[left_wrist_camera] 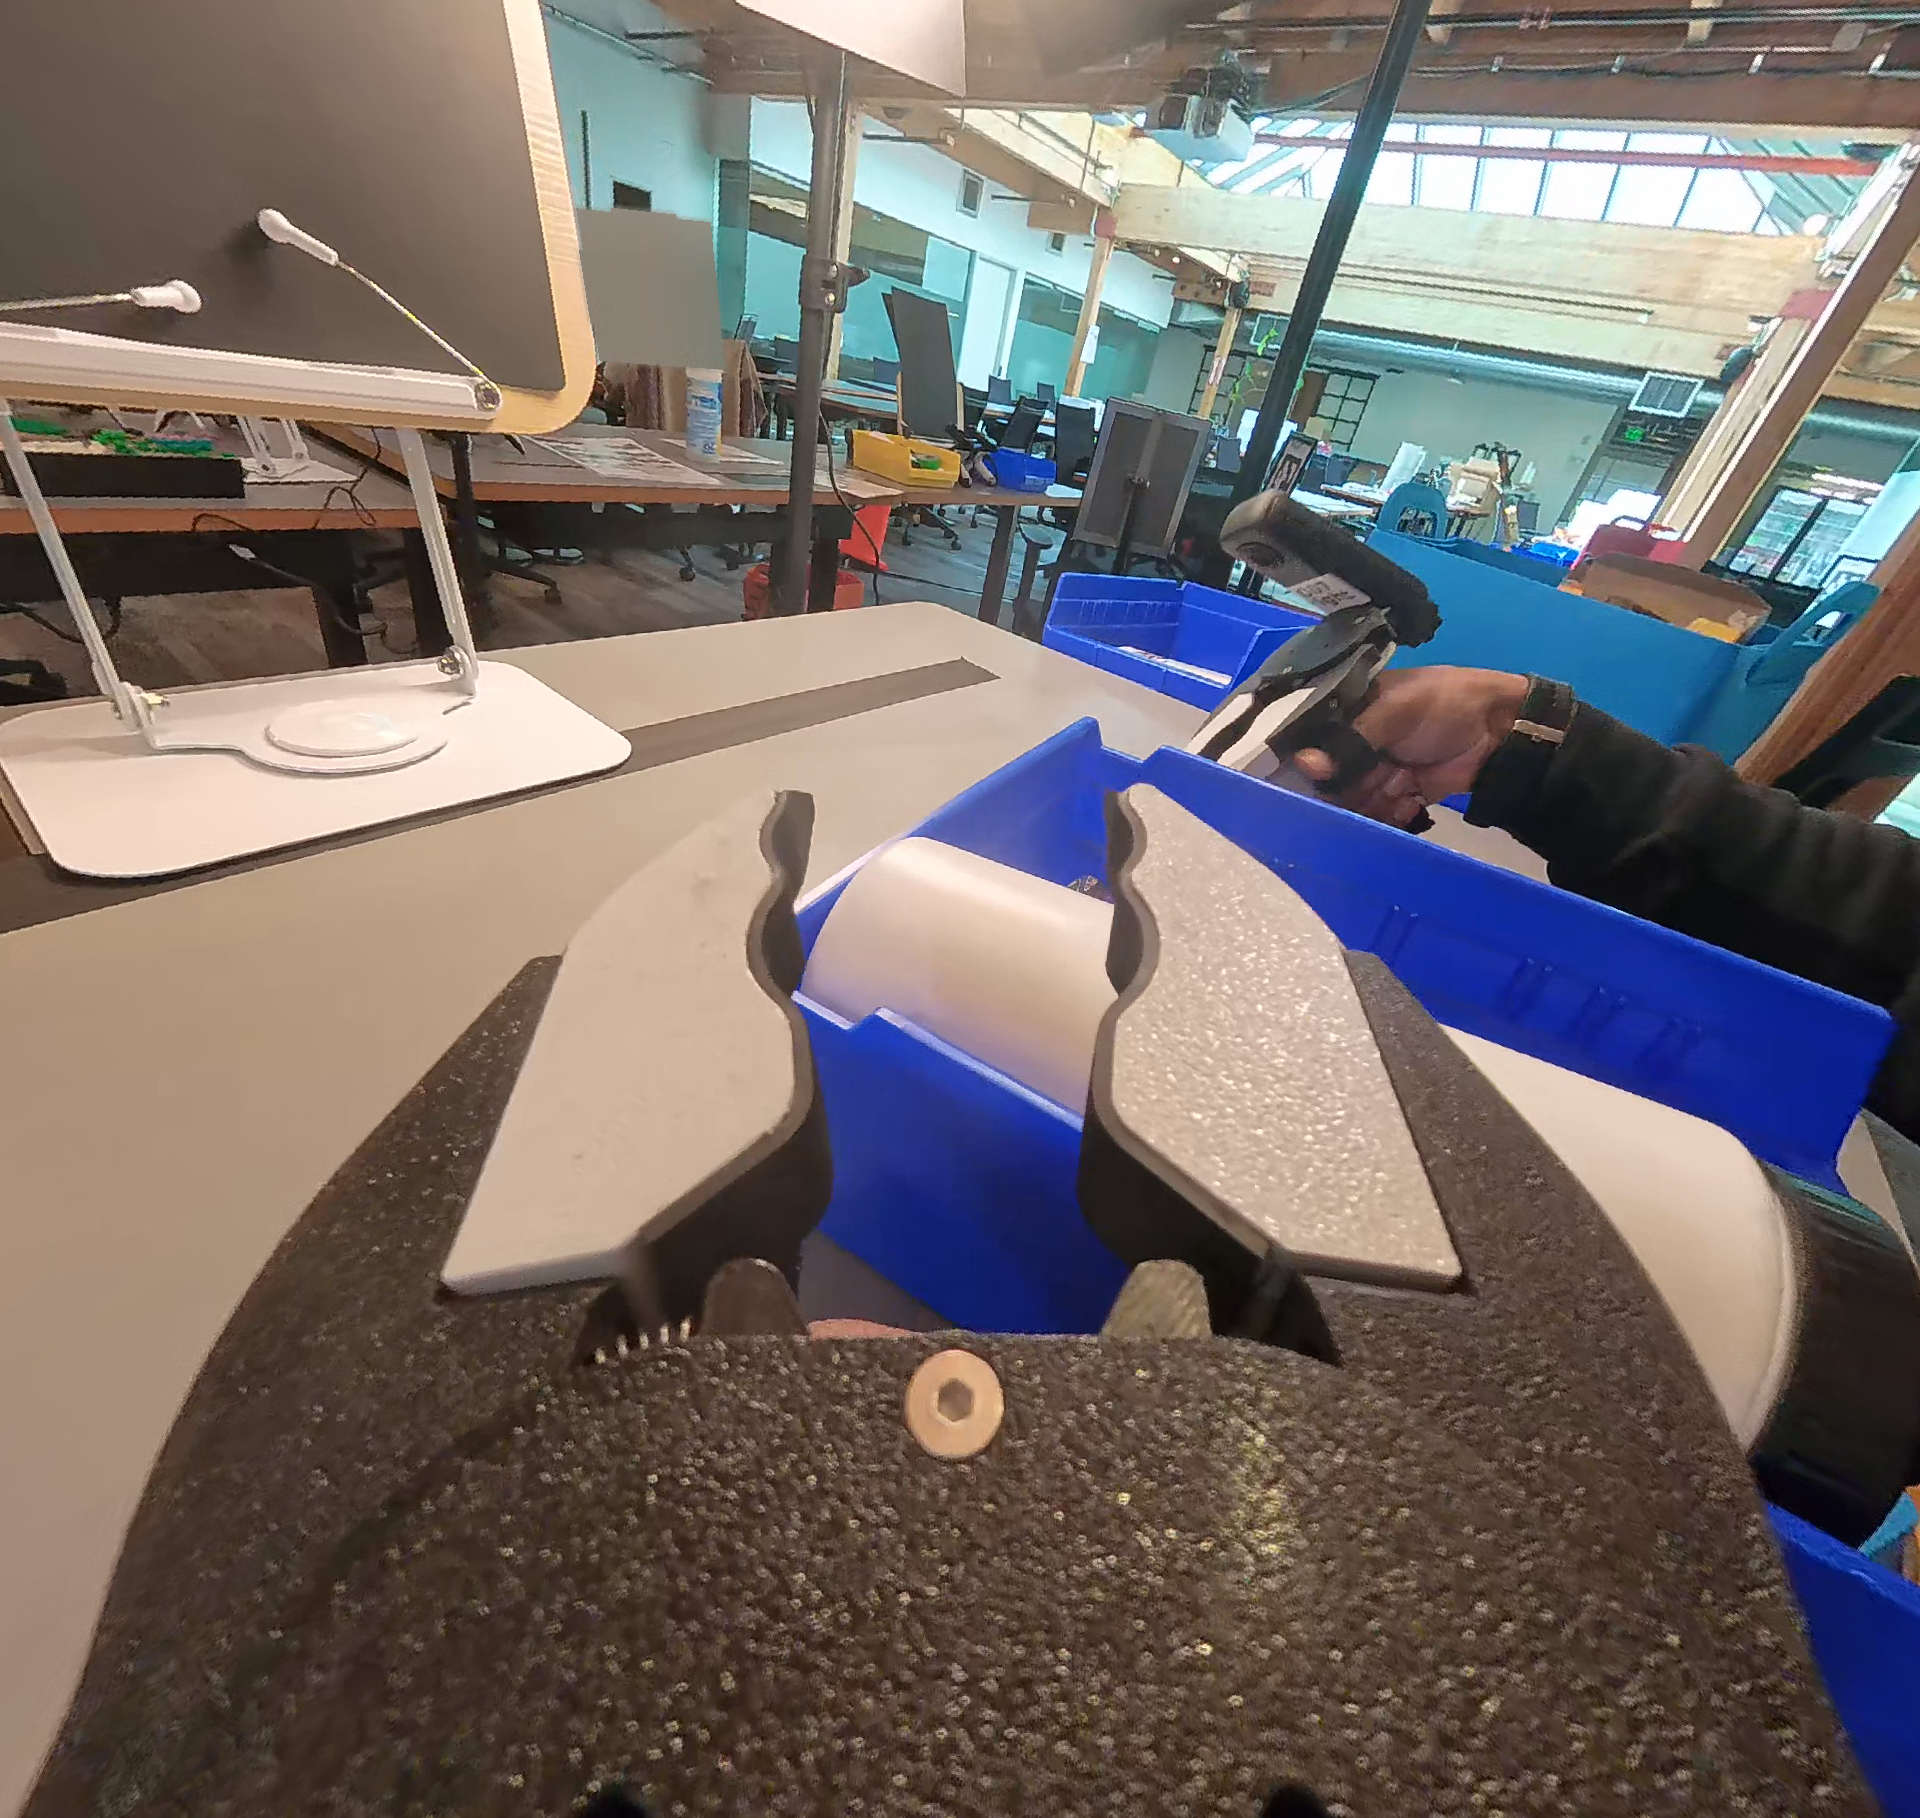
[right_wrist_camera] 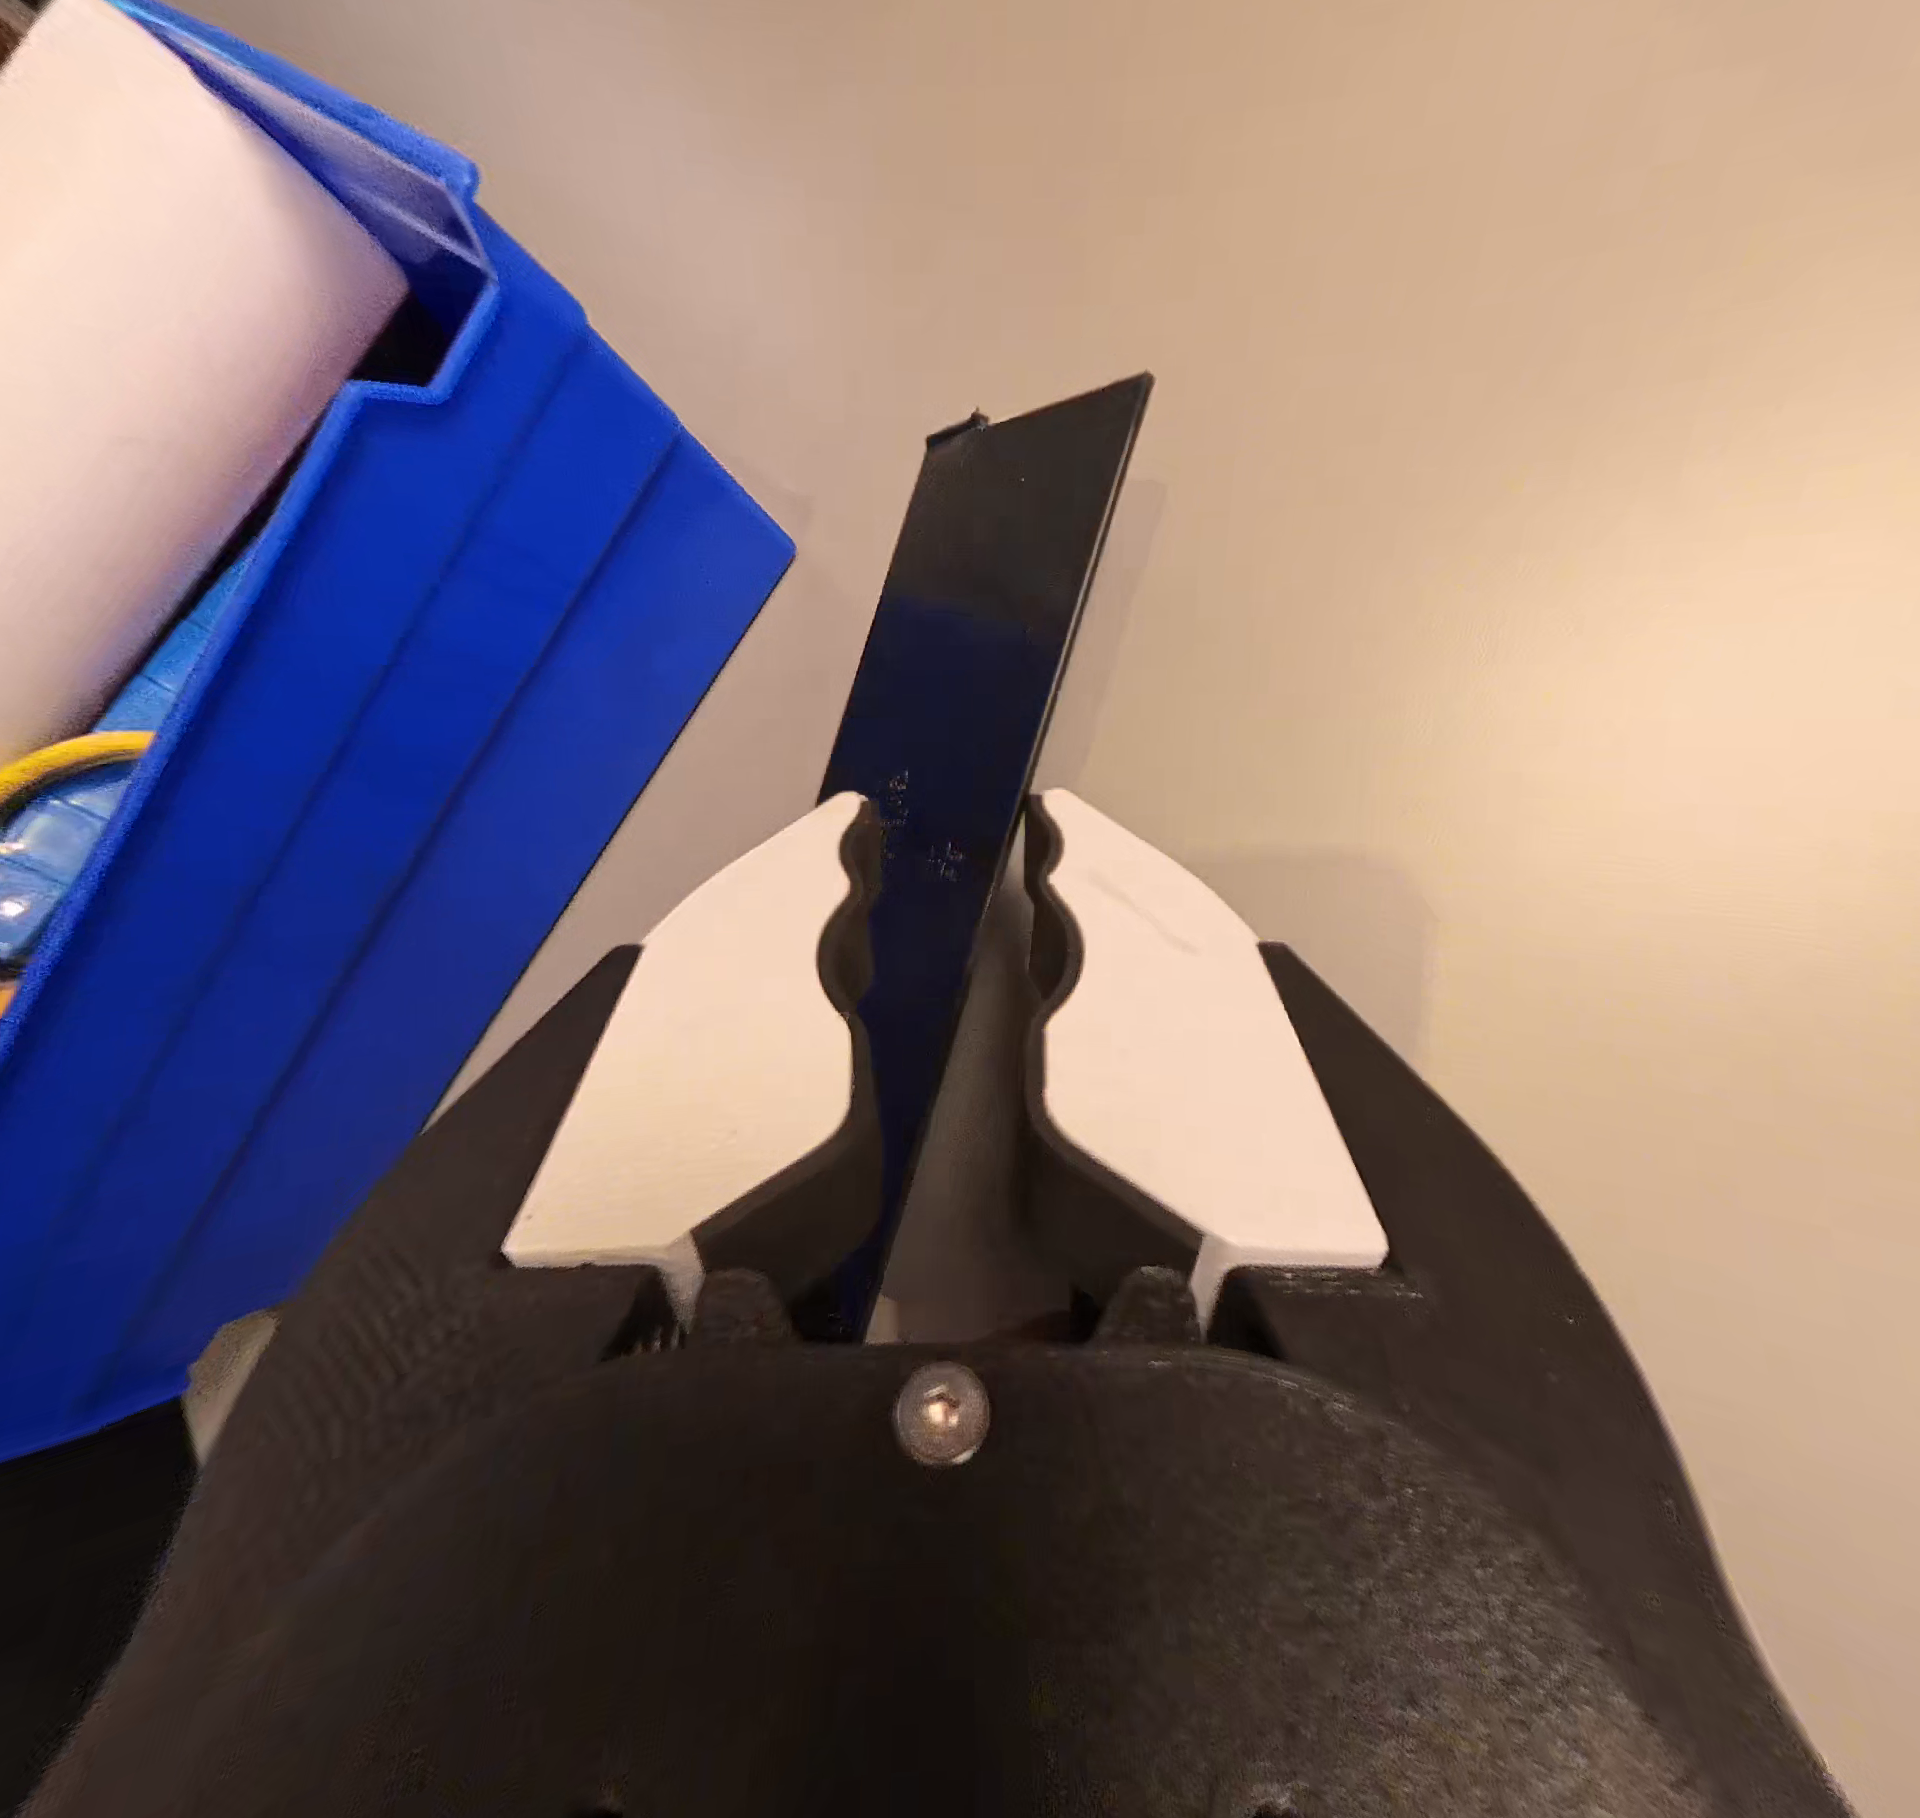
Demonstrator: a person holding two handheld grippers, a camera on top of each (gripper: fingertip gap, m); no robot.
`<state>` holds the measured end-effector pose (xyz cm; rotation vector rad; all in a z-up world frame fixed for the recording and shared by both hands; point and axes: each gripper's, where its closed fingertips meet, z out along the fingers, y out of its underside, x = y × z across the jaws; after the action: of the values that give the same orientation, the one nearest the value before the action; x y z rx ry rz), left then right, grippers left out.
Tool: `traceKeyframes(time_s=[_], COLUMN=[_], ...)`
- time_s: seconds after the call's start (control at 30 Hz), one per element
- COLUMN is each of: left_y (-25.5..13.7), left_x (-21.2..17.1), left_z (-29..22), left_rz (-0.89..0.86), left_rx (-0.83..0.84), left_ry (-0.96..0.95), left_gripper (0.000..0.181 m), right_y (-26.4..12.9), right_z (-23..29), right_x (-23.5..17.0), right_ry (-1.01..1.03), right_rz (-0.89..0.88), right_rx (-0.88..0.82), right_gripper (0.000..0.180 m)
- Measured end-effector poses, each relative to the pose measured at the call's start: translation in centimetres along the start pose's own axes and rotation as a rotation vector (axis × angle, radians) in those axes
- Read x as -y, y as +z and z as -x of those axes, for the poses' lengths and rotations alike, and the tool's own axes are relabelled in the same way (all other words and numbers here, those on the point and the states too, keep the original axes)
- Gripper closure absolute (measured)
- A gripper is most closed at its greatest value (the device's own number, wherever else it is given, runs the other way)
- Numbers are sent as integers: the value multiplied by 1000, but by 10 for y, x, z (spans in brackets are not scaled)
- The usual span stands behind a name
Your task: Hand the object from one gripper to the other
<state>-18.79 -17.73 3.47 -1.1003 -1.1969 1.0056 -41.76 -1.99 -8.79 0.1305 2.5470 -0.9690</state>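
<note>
My right gripper [right_wrist_camera: 951,802] is shut on a flat, glossy black strip [right_wrist_camera: 987,605]. The strip stands on edge between the fingers and sticks out forward above the beige tabletop [right_wrist_camera: 1455,418]. My left gripper [left_wrist_camera: 958,812] is open and empty, its fingers spread over the near end of a blue bin [left_wrist_camera: 1558,947]. In the left wrist view the right gripper [left_wrist_camera: 1278,698] shows at the right beyond the bin, held by a hand and pointing left and downward. The two grippers are apart.
The blue bin [right_wrist_camera: 416,729] holds a large white roll [left_wrist_camera: 956,937] that also shows in the right wrist view [right_wrist_camera: 156,314]. A dark panel on a white stand [left_wrist_camera: 312,760] is at the left. A second blue bin [left_wrist_camera: 1143,615] sits behind. A sleeved arm [left_wrist_camera: 1714,833] crosses the right. My hands' fingertips stand some 30 cm from each other.
</note>
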Motion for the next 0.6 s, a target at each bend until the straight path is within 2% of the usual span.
traceKeyframes(time_s=[0.23,0.33,0.5,0.6], left_y=[1,0,0,2], left_x=[-2,0,-2,-4], left_z=[-1,0,5,7], left_rz=[18,13,23,29], left_rx=[-8,-7,1,2], left_ry=[-11,-13,-35,-48], left_gripper=[121,121,120,120], right_y=[-17,-25,-40,-34], right_z=[10,23,85,126], right_x=[18,29,55,62], right_ry=[-209,-326,-630,-792], right_rz=[-59,-118,-268,-288], right_rx=[-154,-164,-118,-76], right_gripper=[147,146,145,145])
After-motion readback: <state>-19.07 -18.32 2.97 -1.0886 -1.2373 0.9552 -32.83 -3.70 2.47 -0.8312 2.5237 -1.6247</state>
